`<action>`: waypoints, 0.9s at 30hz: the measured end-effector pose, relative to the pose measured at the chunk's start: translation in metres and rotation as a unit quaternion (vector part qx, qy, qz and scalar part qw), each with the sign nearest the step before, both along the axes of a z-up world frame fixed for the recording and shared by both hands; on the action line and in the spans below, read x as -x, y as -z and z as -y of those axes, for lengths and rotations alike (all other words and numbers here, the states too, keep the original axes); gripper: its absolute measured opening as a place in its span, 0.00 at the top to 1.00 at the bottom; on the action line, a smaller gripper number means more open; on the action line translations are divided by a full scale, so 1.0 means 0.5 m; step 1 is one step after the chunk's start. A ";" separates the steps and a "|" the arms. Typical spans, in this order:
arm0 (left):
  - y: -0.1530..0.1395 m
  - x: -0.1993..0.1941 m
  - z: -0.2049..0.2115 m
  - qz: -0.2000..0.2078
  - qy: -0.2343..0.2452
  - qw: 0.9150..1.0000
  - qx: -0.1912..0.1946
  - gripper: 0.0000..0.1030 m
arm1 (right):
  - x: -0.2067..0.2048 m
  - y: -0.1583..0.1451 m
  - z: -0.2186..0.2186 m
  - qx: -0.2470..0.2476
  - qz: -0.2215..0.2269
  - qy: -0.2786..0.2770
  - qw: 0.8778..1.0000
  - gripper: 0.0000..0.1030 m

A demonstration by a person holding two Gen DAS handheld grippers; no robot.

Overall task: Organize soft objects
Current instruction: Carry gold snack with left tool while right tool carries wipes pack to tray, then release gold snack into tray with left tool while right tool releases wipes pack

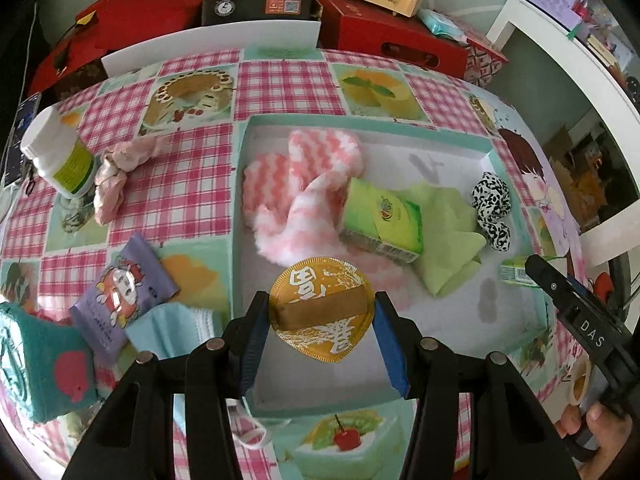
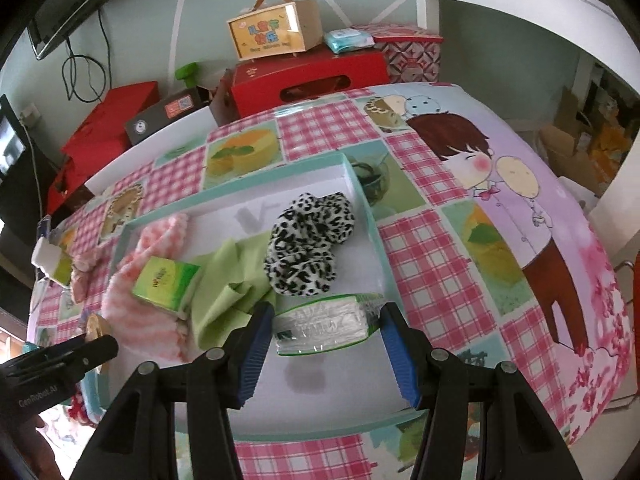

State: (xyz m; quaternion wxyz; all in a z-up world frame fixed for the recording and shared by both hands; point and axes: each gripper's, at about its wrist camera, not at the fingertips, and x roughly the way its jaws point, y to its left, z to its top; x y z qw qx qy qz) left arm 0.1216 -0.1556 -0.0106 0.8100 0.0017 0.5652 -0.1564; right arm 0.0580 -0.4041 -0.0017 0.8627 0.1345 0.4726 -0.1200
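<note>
Gold foil shines on the round packet (image 1: pixel 322 312) pinched between the blue jaws of the left gripper (image 1: pixel 322 326), which holds it above the near part of the shallow teal-rimmed box (image 1: pixel 240 184). Inside the box lie a fluffy pink-and-white sock (image 1: pixel 296 184), a green tissue pack (image 1: pixel 382 220) resting partly on the sock, a light green cloth (image 1: pixel 448 232) and a leopard-print scrunchie (image 1: pixel 491 204) at the far right. The right gripper (image 2: pixel 326 334) has its jaws spread to either side of a clear-wrapped tissue packet (image 2: pixel 326 326) lying on the box floor; whether they touch it cannot be told. On the checked tabletop (image 1: pixel 188 192) left of the box sit a pink scrunchie (image 1: pixel 116 172), a white bottle (image 1: pixel 60 152), a purple sachet (image 1: pixel 120 296), a pale blue face mask (image 1: pixel 176 324) and a teal cloth (image 1: pixel 36 364).
</note>
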 end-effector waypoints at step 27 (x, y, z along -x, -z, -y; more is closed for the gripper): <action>0.072 -0.003 0.013 -0.040 0.035 0.999 0.001 0.46 | -0.011 0.015 -0.102 0.047 -0.017 -0.093 0.994 0.44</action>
